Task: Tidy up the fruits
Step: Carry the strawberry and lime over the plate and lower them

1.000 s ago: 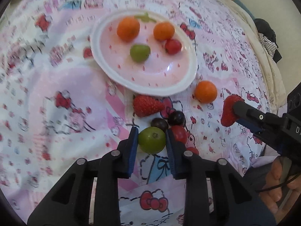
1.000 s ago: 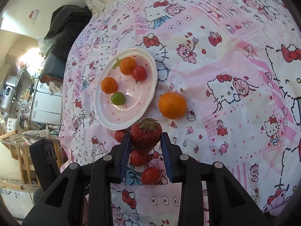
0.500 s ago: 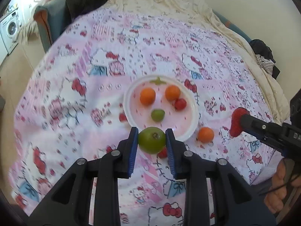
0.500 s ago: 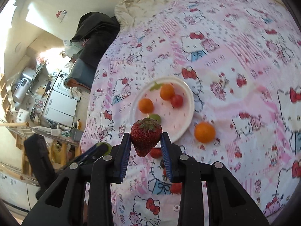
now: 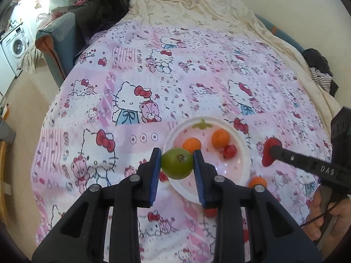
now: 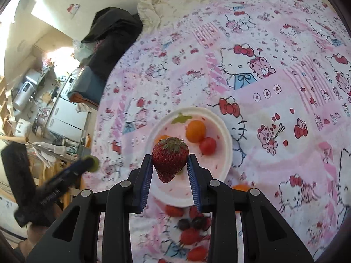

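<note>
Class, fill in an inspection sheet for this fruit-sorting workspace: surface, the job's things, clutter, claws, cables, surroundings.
Surface: bed cover, pink cartoon print, with a cream sheet beyond it.
Job's things: white plate holding two oranges and a red fruit; another orange lies just off its rim; loose strawberries and dark fruits on the cover nearer the camera.
Clutter: dark clothes at the bed's far edge.
Claws: left claw shut on green fruit; right claw shut on strawberry, both above the plate.
Cables: thin black cable by the hand.
Surroundings: washing machine, shelves.
</note>
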The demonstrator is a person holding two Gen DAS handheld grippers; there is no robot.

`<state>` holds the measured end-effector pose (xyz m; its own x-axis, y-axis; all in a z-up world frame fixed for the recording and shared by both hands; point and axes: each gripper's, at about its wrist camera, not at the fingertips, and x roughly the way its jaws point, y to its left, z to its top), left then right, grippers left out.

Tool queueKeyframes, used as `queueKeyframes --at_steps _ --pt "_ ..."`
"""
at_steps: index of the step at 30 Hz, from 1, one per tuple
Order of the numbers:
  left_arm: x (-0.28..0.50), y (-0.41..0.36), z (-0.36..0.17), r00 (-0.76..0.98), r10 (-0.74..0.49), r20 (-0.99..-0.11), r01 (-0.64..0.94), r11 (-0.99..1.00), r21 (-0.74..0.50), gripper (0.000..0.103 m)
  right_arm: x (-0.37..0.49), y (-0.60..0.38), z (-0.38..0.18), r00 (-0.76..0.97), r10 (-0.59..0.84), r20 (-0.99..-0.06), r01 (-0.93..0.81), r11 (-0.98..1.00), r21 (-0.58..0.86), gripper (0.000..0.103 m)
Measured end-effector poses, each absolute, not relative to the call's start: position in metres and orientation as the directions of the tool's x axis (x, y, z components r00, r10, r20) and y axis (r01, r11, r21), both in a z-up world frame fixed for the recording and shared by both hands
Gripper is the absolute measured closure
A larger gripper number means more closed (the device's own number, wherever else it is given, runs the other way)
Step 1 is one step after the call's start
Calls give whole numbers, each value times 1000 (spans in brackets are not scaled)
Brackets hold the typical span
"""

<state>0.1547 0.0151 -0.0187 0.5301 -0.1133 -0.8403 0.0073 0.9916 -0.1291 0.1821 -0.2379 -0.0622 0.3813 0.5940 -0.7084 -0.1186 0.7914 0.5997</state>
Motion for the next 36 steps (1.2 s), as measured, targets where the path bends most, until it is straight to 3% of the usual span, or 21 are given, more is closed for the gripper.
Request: queueKeyframes --at_steps 17,36 --pt "197 -15 -109 378 -139 -915 44 990 -132 77 213 -212 -120 247 564 -788 -101 823 558 69" --pt "201 -20 -137 309 -131 -942 36 991 -126 77 219 -207 -156 160 542 -825 -49 839 542 67"
